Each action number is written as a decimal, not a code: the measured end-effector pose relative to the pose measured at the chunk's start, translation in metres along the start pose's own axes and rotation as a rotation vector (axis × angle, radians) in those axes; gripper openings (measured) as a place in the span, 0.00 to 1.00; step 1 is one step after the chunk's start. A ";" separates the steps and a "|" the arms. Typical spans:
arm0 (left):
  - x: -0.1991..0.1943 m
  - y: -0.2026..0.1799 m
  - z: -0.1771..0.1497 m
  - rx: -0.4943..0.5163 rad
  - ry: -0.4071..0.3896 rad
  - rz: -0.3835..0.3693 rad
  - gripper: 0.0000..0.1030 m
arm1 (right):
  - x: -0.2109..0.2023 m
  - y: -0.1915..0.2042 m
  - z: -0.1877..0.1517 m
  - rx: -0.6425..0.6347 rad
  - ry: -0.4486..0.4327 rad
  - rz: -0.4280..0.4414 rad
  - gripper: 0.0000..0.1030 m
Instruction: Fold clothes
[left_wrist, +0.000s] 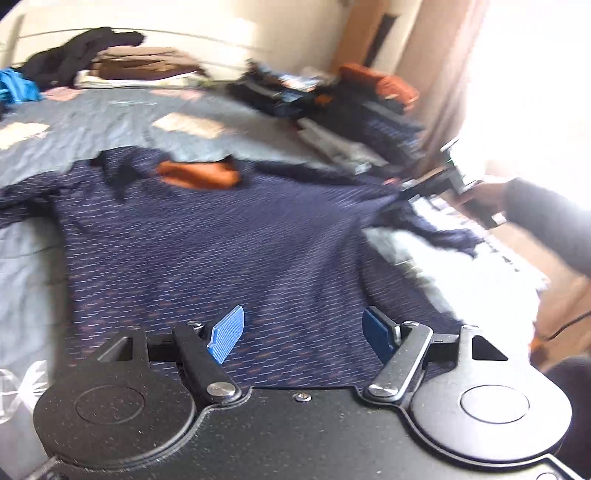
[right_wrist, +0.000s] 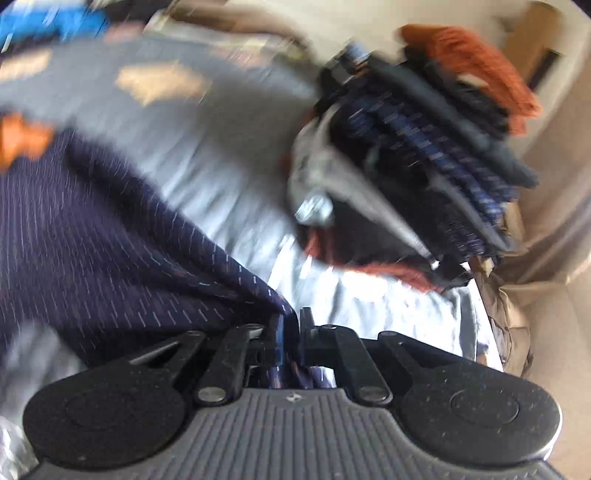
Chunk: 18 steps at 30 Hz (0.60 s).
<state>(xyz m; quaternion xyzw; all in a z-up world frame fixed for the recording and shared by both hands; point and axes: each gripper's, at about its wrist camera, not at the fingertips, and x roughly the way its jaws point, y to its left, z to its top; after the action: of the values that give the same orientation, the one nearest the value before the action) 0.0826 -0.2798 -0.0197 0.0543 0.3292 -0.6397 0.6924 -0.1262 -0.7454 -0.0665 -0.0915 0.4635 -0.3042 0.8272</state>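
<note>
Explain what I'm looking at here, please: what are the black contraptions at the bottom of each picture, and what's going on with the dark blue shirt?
Each picture comes from a camera on a hand-held gripper, looking out along its two fingers. A person carries one in each hand. A dark blue shirt lies spread on a bed, with stacked clothes further back. The left gripper hovers open over the shirt. The right gripper is shut on the shirt's edge, the cloth bunching between its fingers.

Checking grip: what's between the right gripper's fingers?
A bunched edge of the navy shirt, pinched in the right gripper; right wrist view.
</note>
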 end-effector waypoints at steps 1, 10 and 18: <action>0.000 -0.003 -0.001 0.001 -0.003 -0.016 0.70 | 0.002 0.006 -0.001 -0.049 0.020 -0.013 0.10; 0.000 -0.011 0.003 -0.126 -0.062 -0.229 0.71 | -0.031 -0.038 -0.035 -0.054 0.056 -0.016 0.54; 0.014 -0.037 0.000 -0.101 -0.031 -0.259 0.71 | -0.015 -0.066 -0.094 -0.037 0.219 0.056 0.55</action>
<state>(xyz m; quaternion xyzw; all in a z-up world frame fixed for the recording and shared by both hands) 0.0477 -0.2983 -0.0139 -0.0333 0.3544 -0.7071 0.6110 -0.2365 -0.7765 -0.0790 -0.0600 0.5593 -0.2805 0.7778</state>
